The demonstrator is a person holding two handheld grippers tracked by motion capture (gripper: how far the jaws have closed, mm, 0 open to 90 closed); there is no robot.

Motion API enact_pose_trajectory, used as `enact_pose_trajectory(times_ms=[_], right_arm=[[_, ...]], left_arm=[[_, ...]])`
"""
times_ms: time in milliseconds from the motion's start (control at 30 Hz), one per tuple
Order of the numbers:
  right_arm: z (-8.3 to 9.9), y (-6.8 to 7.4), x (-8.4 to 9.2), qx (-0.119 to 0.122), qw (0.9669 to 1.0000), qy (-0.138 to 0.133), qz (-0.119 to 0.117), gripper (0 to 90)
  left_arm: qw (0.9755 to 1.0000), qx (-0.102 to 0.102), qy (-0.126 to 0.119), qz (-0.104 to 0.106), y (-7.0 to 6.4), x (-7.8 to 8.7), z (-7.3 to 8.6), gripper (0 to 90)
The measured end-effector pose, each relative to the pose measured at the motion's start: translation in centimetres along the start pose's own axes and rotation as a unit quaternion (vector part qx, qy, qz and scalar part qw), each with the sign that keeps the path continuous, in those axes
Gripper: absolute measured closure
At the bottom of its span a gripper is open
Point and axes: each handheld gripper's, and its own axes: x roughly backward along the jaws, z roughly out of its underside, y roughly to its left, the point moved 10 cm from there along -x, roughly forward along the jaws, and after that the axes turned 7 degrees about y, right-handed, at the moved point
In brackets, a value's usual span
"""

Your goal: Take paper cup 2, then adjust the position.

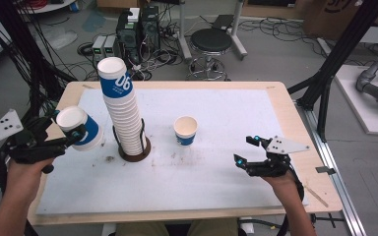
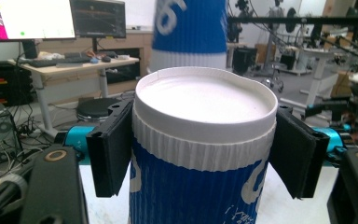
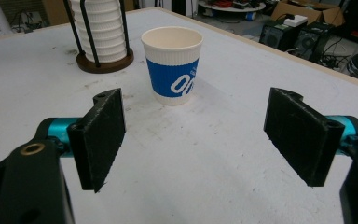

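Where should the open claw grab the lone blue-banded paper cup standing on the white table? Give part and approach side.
Grip the upright white-and-blue ribbed paper cup across its blue ribbed band, below the rolled rim. Bring the right claw in level from the person's side, jaws either side: the wall tapers downward and the mouth is open, so a mid-height squeeze likely slips and crushes least.

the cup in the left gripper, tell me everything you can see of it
The cup is a ribbed paper cup with a blue band, white lettering, a white rolled rim and a white, empty inside. The left gripper is shut on it, a black pad pressed against each side just below the rim. In the high view it tilts, mouth up and towards the person, at the table's left edge, beside the stack of cups but apart from it.
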Motion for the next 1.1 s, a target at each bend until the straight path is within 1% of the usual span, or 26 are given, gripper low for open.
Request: enact_pose_trajectory(times_ms=[67, 233, 333, 533, 633, 767, 933, 1067, 1100], right_arm=[[0.1, 0.1, 0.1, 0.002, 1.0000, 0.001, 0.000, 21.2], [0.1, 0.2, 0.4, 0.005, 1.0000, -0.002, 0.003, 21.2], [0.1, 0.3, 0.5, 0.003, 1.0000, -0.002, 0.002, 21.1], [0.0, 0.2, 0.8, 0.003, 1.0000, -0.007, 0.004, 21.2], [-0.1, 0.1, 0.9, 0.004, 1.0000, -0.007, 0.005, 21.2], [0.0, 0.2, 0.7, 0.005, 1.0000, -0.005, 0.004, 21.1], [0.0, 0.4, 0.5, 0.003, 1.0000, -0.005, -0.004, 21.2], [-0.1, 0.6, 0.2, 0.006, 0.9999, -0.004, -0.011, 21.1], [-0.2, 0.6, 0.2, 0.010, 0.9999, -0.004, -0.011, 21.1]], left_arm=[[1.0000, -0.006, 0.006, 0.001, -0.3, -0.1, 0.5, 29.0], [1.0000, -0.004, 0.006, 0.005, -0.8, -0.3, 1.1, 29.0], [0.9999, -0.005, 0.007, 0.009, -1.2, -0.4, 1.2, 28.9], [0.9997, -0.011, 0.006, 0.020, -2.4, -0.8, 1.1, 28.9], [0.9994, -0.010, 0.003, 0.033, -3.5, -1.0, 1.1, 28.9], [0.9984, -0.011, 0.010, 0.055, -4.8, -1.6, 1.5, 29.0], [0.9968, -0.013, 0.018, 0.076, -6.1, -2.8, 2.0, 29.0], [0.9957, -0.012, 0.019, 0.090, -7.1, -3.6, 2.3, 29.0], [0.9952, -0.011, 0.020, 0.096, -7.5, -3.9, 2.4, 29.0]])
